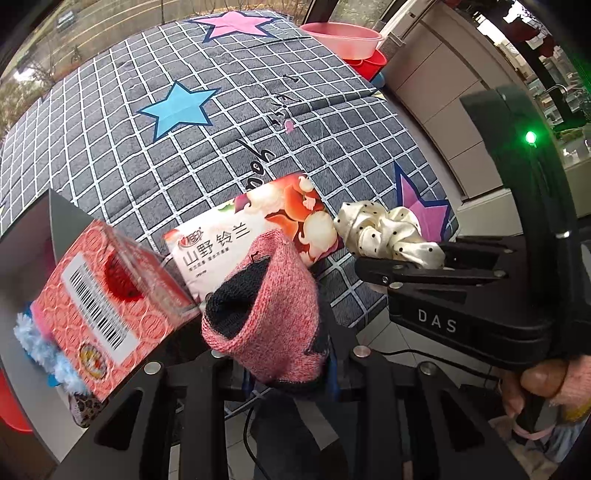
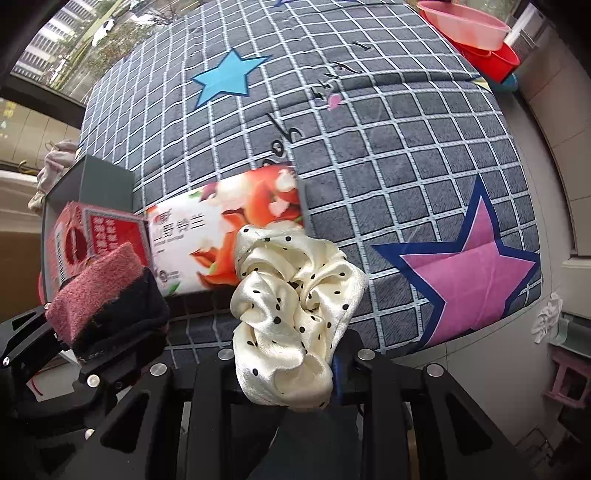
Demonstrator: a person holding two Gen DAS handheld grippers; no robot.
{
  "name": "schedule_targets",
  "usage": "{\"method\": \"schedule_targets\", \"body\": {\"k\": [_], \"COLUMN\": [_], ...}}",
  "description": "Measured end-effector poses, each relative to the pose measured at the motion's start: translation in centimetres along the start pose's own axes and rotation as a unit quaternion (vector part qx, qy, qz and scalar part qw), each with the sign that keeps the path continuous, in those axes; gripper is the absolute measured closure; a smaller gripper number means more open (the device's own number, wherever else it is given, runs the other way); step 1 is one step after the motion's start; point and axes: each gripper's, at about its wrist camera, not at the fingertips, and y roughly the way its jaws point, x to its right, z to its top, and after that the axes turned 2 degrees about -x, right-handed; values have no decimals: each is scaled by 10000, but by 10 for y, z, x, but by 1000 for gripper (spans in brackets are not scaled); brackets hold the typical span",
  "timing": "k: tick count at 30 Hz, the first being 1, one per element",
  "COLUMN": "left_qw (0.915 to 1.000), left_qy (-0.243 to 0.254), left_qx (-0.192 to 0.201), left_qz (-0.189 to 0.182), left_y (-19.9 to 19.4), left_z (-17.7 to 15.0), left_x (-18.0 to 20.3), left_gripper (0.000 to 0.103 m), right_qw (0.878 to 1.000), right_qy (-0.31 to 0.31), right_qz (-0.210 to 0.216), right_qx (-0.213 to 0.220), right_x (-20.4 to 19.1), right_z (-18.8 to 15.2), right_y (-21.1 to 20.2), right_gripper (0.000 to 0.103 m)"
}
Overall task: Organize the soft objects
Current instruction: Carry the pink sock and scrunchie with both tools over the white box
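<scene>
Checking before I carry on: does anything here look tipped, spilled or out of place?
The red patterned box at the left sits tilted, not flat. A fluffy blue item shows beside it. Both tongs are loaded: left on the pink knit sock, right on the polka-dot scrunchie. Nothing looks spilled.

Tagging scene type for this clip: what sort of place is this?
Probably a home, maybe a bedroom or balcony room: a quilt with star prints covers the surface, plastic basins are stacked at its far corner, and a window looks onto a street.
</scene>
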Motion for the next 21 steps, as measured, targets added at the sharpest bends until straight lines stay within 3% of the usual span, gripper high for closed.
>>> {"method": "schedule_targets", "body": {"k": [21], "left_qw": [9946], "left_qy": [-490], "left_qx": [908], "left_qz": [73], "left_y": [-61], "left_z": [-30], "left_x": [-44], "left_gripper": [72], "right_qw": [9957], "right_qy": [-824], "right_qz": [-85], "right_qx": [404], "right_x": [-75], "right_z": [-8], "right_y": [-42], "right_gripper": [75]}}
